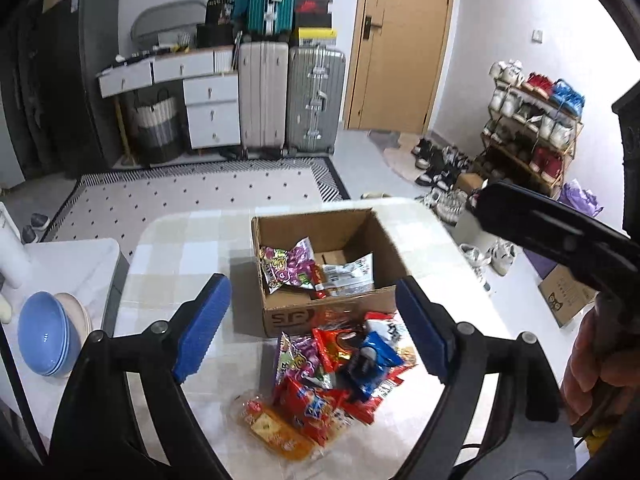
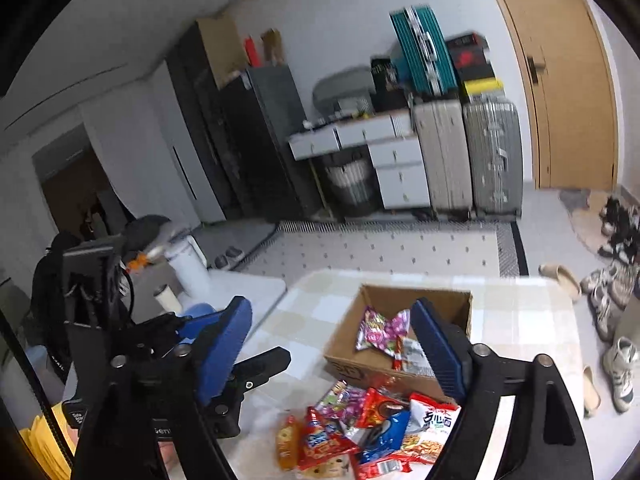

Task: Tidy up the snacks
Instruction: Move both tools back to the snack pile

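Note:
An open cardboard box (image 1: 352, 308) (image 2: 348, 344) stands on the checked table (image 1: 180, 248) and holds a purple snack bag (image 1: 286, 270) (image 2: 380, 330) and other packets. A pile of snack packets (image 1: 340, 372) (image 2: 372, 428) lies on the table in front of the box. My left gripper (image 1: 316, 328) is open and empty above the pile. My right gripper (image 2: 340, 352) is open and empty, above the box's near edge and the pile. The right gripper's body (image 1: 560, 236) shows in the left view, and the left gripper's body (image 2: 160, 344) in the right view.
Stacked blue bowls (image 1: 44, 340) and a white bottle (image 1: 12, 248) sit on a side table at left. Suitcases (image 1: 292, 100), a drawer unit (image 1: 208, 108) and a door (image 1: 396, 44) line the back wall. A shoe rack (image 1: 532, 132) and loose shoes are at right.

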Action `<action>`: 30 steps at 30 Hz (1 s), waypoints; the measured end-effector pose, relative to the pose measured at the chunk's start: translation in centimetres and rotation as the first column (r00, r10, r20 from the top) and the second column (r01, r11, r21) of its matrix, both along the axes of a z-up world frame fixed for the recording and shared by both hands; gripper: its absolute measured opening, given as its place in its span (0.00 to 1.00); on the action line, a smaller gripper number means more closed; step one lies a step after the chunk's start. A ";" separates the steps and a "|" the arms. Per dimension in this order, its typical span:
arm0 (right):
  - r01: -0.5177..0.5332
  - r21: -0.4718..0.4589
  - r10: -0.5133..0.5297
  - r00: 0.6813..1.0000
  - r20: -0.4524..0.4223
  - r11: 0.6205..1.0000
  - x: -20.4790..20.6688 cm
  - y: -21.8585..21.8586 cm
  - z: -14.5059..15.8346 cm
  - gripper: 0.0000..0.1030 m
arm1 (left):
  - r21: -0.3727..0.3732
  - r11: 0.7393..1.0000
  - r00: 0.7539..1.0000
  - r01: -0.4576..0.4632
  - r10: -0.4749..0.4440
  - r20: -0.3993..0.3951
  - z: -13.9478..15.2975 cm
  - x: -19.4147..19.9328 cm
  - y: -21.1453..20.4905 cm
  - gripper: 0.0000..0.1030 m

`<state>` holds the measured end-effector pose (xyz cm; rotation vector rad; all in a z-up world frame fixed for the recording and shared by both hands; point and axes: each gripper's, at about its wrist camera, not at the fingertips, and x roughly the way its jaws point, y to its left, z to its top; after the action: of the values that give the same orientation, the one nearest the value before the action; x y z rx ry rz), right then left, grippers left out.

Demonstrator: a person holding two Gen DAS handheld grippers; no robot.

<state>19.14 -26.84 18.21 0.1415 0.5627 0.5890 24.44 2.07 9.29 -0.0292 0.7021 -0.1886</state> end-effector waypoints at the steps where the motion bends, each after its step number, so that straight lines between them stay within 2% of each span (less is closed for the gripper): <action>1: -0.002 0.002 0.002 1.000 0.015 1.000 -0.7 0.0 0.6 0.84 | -0.007 1.000 1.000 -0.005 0.005 0.019 0.7 -1.1 0.2 0.81; 5: -0.012 0.043 0.009 0.997 0.083 0.999 -5.4 -0.9 2.2 0.93 | -0.037 0.998 0.995 -0.041 0.044 0.087 3.1 -6.2 1.5 0.86; 8: -0.012 0.065 0.003 0.991 0.133 0.998 -8.9 -1.6 2.3 0.97 | -0.068 0.995 0.985 -0.069 0.079 0.155 4.1 -10.4 2.9 0.99; 12: 0.006 0.092 -0.021 0.987 0.161 0.996 -13.1 -2.9 0.5 0.99 | -0.068 0.993 0.967 -0.098 0.111 0.229 4.3 -15.6 4.2 0.99; 16: 0.029 0.087 -0.042 0.987 0.158 0.996 -15.6 -3.4 -2.3 0.99 | -0.082 0.986 0.952 -0.144 0.161 0.260 2.4 -19.8 5.5 0.99; 21: 0.066 0.037 -0.071 0.984 0.162 0.997 -17.2 -3.3 -6.4 0.99 | -0.076 0.984 0.959 -0.164 0.177 0.220 -2.2 -21.5 6.9 0.99; 26: 0.095 -0.016 -0.090 0.981 0.170 0.995 -18.1 -2.4 -10.2 0.99 | -0.079 0.980 0.974 -0.182 0.191 0.122 -7.8 -21.1 8.1 0.99; 30: 0.104 -0.010 -0.102 0.987 0.126 0.994 -17.8 -2.0 -12.8 0.99 | -0.071 0.978 0.979 -0.197 0.200 0.038 -11.8 -19.9 8.5 0.99</action>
<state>1.34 -28.83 5.44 0.1161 0.4360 0.4884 4.54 10.52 -2.46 -0.1586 0.6439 -0.0205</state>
